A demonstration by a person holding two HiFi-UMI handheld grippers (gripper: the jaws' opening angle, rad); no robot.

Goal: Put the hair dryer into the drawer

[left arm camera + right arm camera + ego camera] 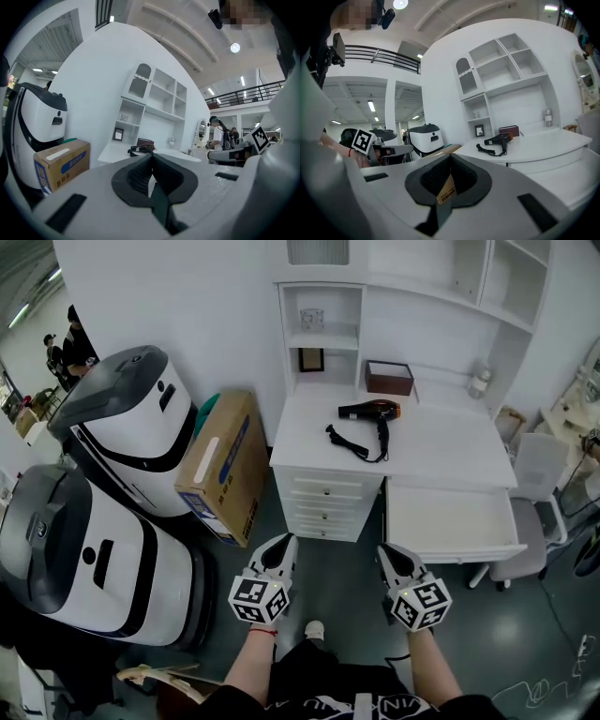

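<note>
I hold my left gripper (278,545) and my right gripper (389,556) low in front of me, side by side and well apart from the furniture. Both are clenched, with jaws pressed together and nothing between them. Ahead stands the white desk (450,442). The hair dryer (373,412) lies on the desktop, its black body and orange end toward the back and its handle toward me. Its black cord (349,443) is looped just beside it on the left. A dark brown box (389,377) sits behind it against the shelves. Under the right part of the desktop, the wide drawer (450,521) stands pulled out toward me, next to the stack of small drawers (326,505). A cardboard box (225,465) leans against the desk's left side.
</note>
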